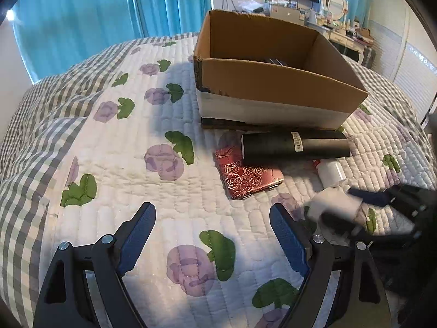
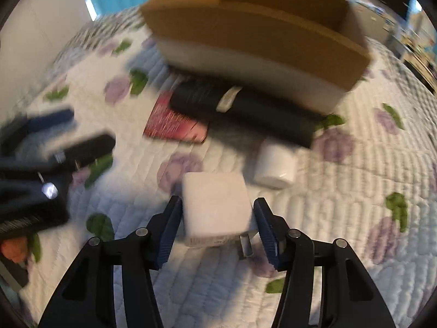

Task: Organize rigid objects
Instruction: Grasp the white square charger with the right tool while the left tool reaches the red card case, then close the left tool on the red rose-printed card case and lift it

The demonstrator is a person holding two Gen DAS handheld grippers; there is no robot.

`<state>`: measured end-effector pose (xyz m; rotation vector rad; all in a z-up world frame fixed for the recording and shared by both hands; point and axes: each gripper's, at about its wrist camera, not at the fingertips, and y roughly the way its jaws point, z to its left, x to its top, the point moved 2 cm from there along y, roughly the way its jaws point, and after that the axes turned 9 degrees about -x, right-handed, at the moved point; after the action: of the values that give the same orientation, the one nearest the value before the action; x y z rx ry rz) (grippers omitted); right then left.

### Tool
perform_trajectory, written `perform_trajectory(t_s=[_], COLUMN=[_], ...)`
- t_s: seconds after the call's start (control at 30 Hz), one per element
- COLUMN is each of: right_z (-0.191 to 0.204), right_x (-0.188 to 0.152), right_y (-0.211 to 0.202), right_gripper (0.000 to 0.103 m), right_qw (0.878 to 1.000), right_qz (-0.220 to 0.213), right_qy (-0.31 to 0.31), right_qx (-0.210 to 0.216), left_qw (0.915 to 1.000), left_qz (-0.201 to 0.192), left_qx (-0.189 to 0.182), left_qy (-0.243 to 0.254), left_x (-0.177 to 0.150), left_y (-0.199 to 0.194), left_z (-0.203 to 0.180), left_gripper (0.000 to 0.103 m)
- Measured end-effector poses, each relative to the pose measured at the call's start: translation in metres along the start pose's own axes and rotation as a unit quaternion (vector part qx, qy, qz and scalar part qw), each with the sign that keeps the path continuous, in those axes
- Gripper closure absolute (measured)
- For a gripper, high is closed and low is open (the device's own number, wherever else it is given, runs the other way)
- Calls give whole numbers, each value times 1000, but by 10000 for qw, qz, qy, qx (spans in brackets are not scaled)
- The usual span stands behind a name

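Observation:
An open cardboard box (image 1: pixel 273 82) stands on the bed, with a dark item inside. In front of it lie a black tube (image 1: pixel 295 145), a red rose-patterned case (image 1: pixel 245 177) and a white jar (image 1: pixel 331 173). My left gripper (image 1: pixel 213 235) is open and empty above the quilt. My right gripper (image 2: pixel 217 218) is shut on a white charger block (image 2: pixel 217 207) whose metal prongs point back toward the camera. The charger also shows in the left wrist view (image 1: pixel 333 205), blurred. The box (image 2: pixel 259 35), tube (image 2: pixel 245 109), case (image 2: pixel 174 123) and jar (image 2: pixel 274 166) lie ahead of it.
A quilted floral bedspread (image 1: pixel 136 164) covers the bed. Blue curtains (image 1: pixel 109 13) hang behind. A cluttered dresser with a mirror (image 1: pixel 336 0) stands at the back right. My left gripper shows at the left of the right wrist view (image 2: pixel 54 142).

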<state>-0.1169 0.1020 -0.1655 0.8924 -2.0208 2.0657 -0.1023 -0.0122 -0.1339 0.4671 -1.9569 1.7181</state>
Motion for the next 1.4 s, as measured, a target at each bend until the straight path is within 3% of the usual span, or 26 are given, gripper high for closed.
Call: perform_trajectory(t_s=[0.17,0.27,0.53,0.77,0.8,1.1,1.23,1.4], right_z=[-38,-58,-84,-77,-75,-67,-67,-61], right_x=[22,37,25,18,16,0,-8,-12], right_y=[-27,-37,-25,-14,-13,-2,14,15], right_gripper=[52,52,53,54,54,45,41,42], right_qw=[9963,9922,9881,9904,9906,9921,9908,9903], right_qz=[-309,-491,-517,-347,-320,119,519,524], right_qy=[496,817,1209,1032,984,925,957,802], right_qx=[-636,-809,-794,-857,-895,-842,-803,-1007], left_qw=[9998,9998,9982,9985,9988,9980,9970,9958], left_qz=[164,184,504,487,455,582,657,669], left_qx=[37,69,-175,75,95,-257,-398,-617], left_qy=[-51,-21,-271,-250,-136,-69,-86,-128], left_x=[22,32,30,31,30,11,-4,-24], left_y=[8,22,73,95,96,74,59,37], left_z=[-14,-24,-29,-25,-28,-26,-25,-24], left_gripper=[16,16,16,18,23,25,26,27])
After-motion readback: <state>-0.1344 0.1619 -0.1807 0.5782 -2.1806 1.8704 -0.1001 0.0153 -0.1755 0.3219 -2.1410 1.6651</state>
